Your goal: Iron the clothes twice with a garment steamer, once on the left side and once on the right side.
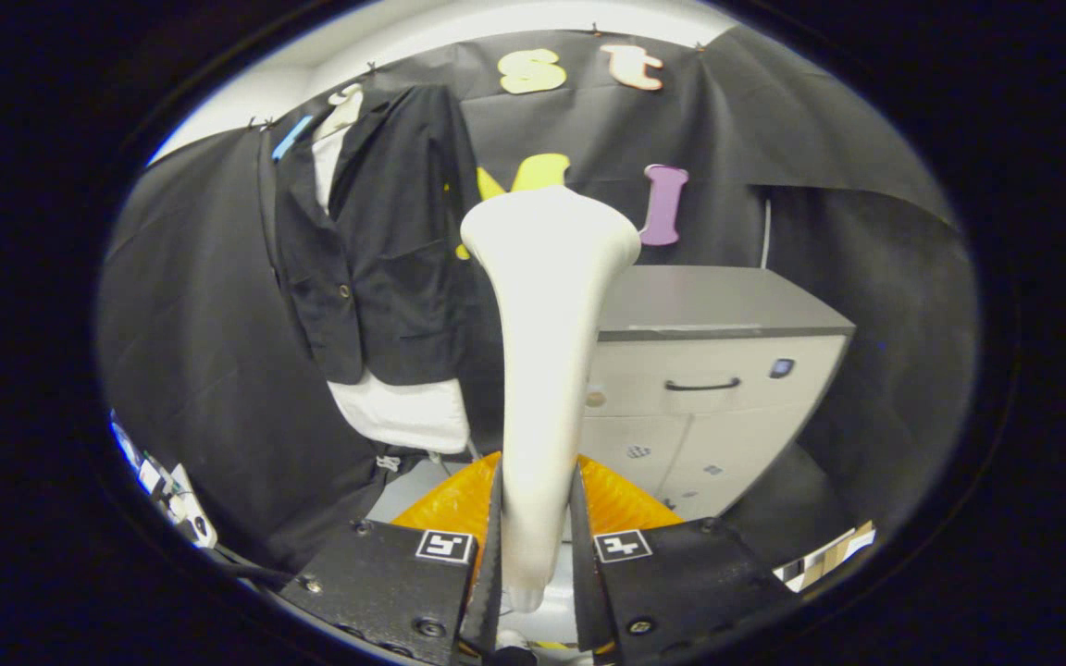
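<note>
My gripper [538, 518] is shut on the handle of a cream-white garment steamer [542, 314], which rises upright between the fingers with its wide head at the top. A black jacket [376, 240] over a white shirt [403, 412] hangs on the booth wall, beyond the fingers and to the left of the steamer head. The steamer head stands apart from the jacket, level with its right edge. The jacket's front buttons and lapels face me.
A grey-topped cabinet [718, 361] with a drawer handle stands to the right of the steamer, close behind it. Black cloth covers the walls around. Small items lie on the floor at the far left [163, 490].
</note>
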